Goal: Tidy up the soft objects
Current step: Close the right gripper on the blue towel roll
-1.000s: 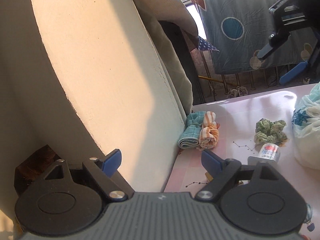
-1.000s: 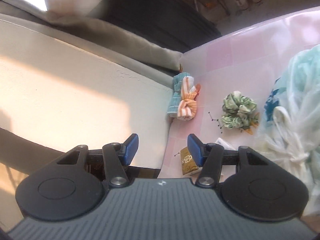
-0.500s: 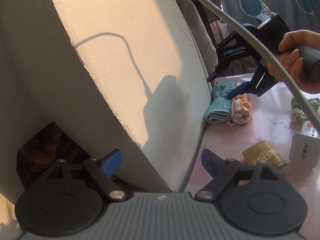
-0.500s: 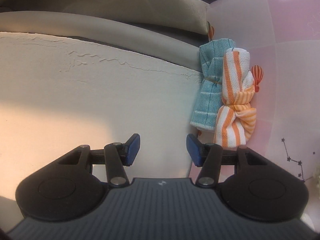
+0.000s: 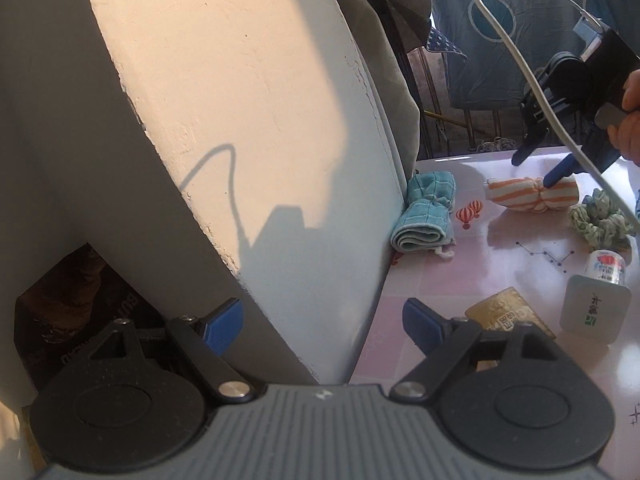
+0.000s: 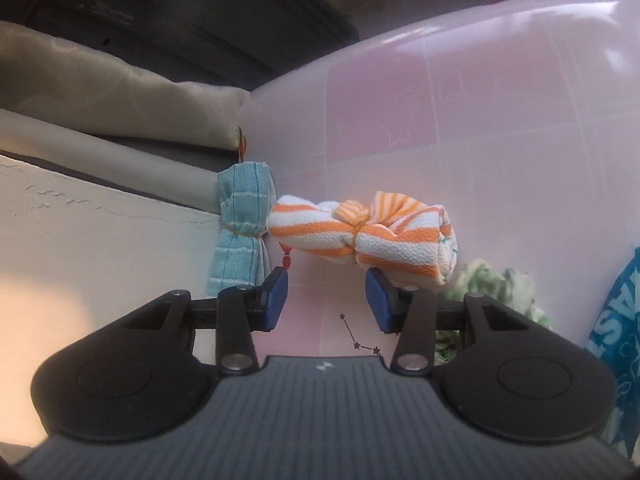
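An orange-and-white striped cloth roll (image 6: 360,232) (image 5: 532,196) lies crosswise on the pink table (image 6: 480,140). One end almost touches a teal rolled cloth (image 6: 240,236) (image 5: 428,216) that rests against the wall. My right gripper (image 6: 326,296) (image 5: 540,164) sits just in front of the striped roll with its jaws closing. Its right fingertip (image 6: 376,284) touches the roll's near side, and nothing is pinched between the pads. A green scrunchie (image 6: 492,288) (image 5: 600,220) lies to the right. My left gripper (image 5: 320,320) is open and holds nothing, low by the wall's corner.
A cream wall (image 5: 240,120) bounds the table's left side. A small bottle (image 5: 606,268), a white box (image 5: 592,312) and a gold packet (image 5: 508,316) lie near the left gripper. A blue-and-white plastic bag (image 6: 616,340) is at the right. A grey cable (image 5: 540,92) hangs across the view.
The striped roll lay alongside the teal one; it now lies crosswise, swung out to the right. My right gripper came down close to it and its jaws narrowed. The left gripper shifted slightly.
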`<state>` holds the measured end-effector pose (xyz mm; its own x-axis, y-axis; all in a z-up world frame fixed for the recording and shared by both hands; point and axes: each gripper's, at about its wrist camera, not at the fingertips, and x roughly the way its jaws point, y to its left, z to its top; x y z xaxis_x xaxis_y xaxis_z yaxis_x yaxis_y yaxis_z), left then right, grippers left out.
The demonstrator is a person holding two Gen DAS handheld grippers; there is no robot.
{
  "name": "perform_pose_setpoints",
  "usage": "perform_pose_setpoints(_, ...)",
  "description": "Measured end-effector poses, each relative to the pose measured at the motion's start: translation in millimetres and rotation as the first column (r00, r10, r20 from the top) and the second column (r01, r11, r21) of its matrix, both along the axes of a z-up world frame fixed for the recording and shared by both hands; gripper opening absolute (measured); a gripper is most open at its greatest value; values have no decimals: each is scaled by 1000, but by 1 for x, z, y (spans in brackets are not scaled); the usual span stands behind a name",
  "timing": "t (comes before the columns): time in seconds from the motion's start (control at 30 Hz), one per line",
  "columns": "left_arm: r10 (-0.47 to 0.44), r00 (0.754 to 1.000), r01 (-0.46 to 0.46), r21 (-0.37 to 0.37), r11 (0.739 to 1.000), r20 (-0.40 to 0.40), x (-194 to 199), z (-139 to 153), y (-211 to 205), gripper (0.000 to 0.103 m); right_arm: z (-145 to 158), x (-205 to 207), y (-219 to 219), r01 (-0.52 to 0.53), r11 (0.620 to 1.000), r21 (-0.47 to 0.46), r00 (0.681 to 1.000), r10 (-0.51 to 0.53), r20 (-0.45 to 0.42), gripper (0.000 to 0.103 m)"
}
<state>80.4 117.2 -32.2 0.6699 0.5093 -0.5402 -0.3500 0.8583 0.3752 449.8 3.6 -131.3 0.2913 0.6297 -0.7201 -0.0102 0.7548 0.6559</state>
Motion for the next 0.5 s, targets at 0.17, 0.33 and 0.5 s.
perform_pose_setpoints(0.17,12,1000,-12,2,1000,-15,4,-3,4,88,-14,17,61,-113,987,110,991,120,-58,48)
perform_pose_setpoints(0.33,23,999,-23,-5,1000,-34,7,-8,10,88,-52,34,125,-146,989,0,984,146,-101,48)
perform_pose_setpoints(0.5,16,999,-17,-41,999,-38,12,-11,12,88,-59,32,135,-142,990,6,988,142,-66,40)
